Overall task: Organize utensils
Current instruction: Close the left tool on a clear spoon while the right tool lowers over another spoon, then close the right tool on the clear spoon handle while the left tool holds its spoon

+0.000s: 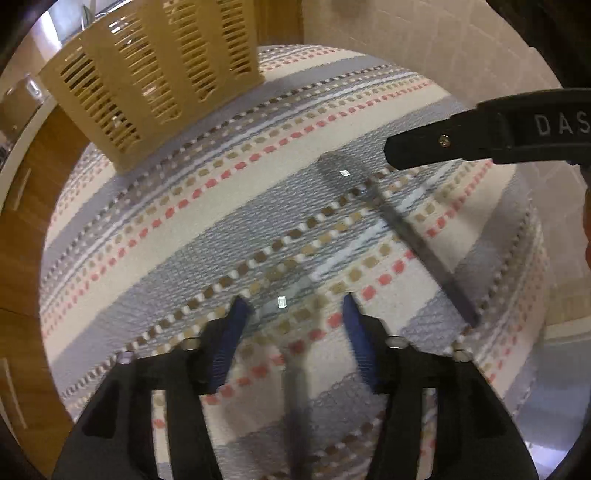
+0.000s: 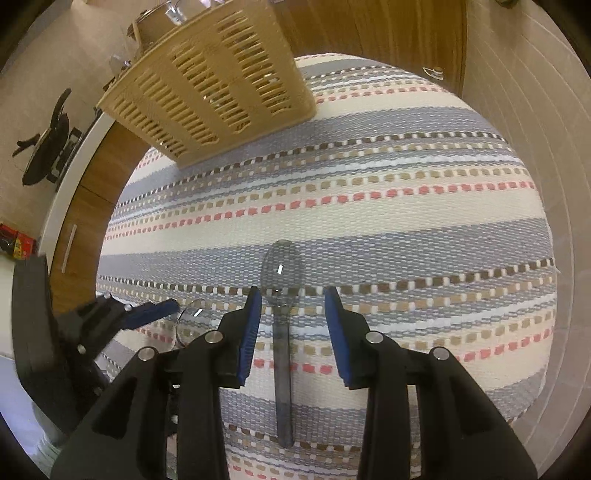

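Two clear plastic spoons lie on a striped mat (image 1: 258, 192). In the left wrist view, one spoon (image 1: 291, 369) lies between my open left gripper's (image 1: 295, 314) blue fingers, bowl ahead of the tips. A second spoon (image 1: 399, 225) lies further right, under the other gripper's black arm (image 1: 480, 133). In the right wrist view, that spoon (image 2: 282, 332) lies between the fingers of my open right gripper (image 2: 293, 295), handle toward the camera. The left gripper's finger (image 2: 151, 312) shows at left beside the other spoon's bowl (image 2: 190, 325). A tan slotted utensil basket (image 1: 155, 74) (image 2: 218, 81) stands at the mat's far edge.
The mat (image 2: 369, 192) lies on a wooden tabletop (image 1: 22, 258). Glassware (image 2: 173, 14) stands behind the basket. A dark pan (image 2: 48, 151) and a red packet (image 2: 14, 243) sit far left. A tiled wall (image 2: 517, 110) borders the right side.
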Demonstrator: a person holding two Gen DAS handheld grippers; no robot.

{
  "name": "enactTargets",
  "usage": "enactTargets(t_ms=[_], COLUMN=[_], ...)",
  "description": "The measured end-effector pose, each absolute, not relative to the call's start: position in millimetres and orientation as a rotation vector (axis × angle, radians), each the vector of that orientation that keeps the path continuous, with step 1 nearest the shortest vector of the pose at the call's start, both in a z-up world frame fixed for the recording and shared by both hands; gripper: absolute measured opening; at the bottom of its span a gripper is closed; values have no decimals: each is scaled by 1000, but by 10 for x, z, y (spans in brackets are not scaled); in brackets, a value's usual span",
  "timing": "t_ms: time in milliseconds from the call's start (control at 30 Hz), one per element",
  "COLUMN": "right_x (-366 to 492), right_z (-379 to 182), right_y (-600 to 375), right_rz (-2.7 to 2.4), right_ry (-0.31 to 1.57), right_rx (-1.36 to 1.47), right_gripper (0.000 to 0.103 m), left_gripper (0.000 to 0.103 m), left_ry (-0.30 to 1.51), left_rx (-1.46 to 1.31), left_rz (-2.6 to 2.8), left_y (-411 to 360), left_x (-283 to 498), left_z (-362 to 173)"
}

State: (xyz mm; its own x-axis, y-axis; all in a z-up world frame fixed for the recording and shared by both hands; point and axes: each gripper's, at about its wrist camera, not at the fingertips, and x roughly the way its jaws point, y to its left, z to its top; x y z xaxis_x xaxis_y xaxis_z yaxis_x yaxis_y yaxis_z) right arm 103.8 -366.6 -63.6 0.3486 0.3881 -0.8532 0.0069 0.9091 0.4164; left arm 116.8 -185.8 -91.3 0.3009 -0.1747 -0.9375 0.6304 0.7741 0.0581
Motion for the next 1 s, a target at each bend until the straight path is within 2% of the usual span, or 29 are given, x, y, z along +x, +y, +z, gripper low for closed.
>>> enactTargets(t_ms=[33, 200, 500, 533, 567, 600, 1000], right_x=[1015, 950, 1103, 1141, 1168, 1203, 1408], right_z=[-617, -566, -692, -712, -723, -721, -832], right_y=[-3687, -3628, -3196, -3176, -3165, -3146, -2983], right_rz=[252, 276, 300, 291, 284, 273, 203], right_ry=[1193, 1193, 1258, 1268, 1270, 1267, 1311], right_rx=[379, 350, 258, 251, 247, 239, 134], right_gripper=[33, 33, 33, 41, 54, 57, 57], left_gripper=[30, 30, 30, 30, 30, 30, 30], left_ry=[1146, 1156, 1059, 1055, 1052, 1050, 1030], left_rx=[457, 247, 100, 96, 94, 93, 52], left_rz=[-543, -660, -634, -629, -625, -623, -629], left_y=[-1839, -1542, -1106, -1076, -1098, -1077, -900], left_x=[1198, 1395, 1491, 1494, 1504, 1513, 1553], left_z=[-904, -819, -593, -568, -551, -555, -470])
